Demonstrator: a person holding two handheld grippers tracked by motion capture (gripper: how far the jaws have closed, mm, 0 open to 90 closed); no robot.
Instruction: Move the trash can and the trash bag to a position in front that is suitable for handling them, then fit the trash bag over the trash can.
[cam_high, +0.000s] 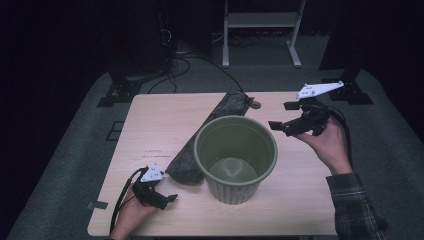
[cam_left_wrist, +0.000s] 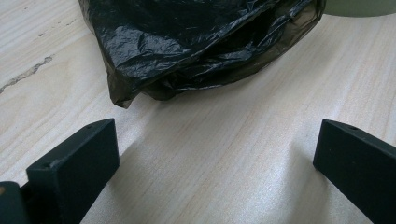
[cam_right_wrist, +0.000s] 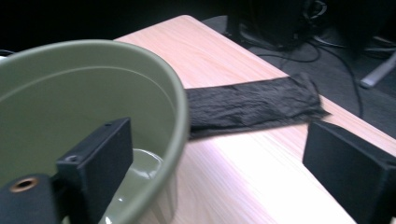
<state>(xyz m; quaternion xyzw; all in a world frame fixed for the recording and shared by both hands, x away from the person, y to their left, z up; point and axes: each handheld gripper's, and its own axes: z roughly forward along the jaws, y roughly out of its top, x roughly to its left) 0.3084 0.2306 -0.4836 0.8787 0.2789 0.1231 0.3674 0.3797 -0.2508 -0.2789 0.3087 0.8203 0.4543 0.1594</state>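
Lining the bin (cam_high: 235, 157) mid-desk looks barely begun: right gripper (cam_high: 280, 125) hangs spread and empty at its rim, left gripper (cam_high: 167, 198) spread near the front-left corner facing the bag (cam_high: 210, 135); next, pinch the bag's near end, whose mouth I cannot find, part hidden behind bin.

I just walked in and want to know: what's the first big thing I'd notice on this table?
The big green bucket standing in the middle of the table catches the eye first; nothing is inside it. Next is the long black plastic bag lying flat on the table just to its left, running toward the far edge. A person holds the left gripper low near the bag and the right gripper beside the bucket's rim, both open.
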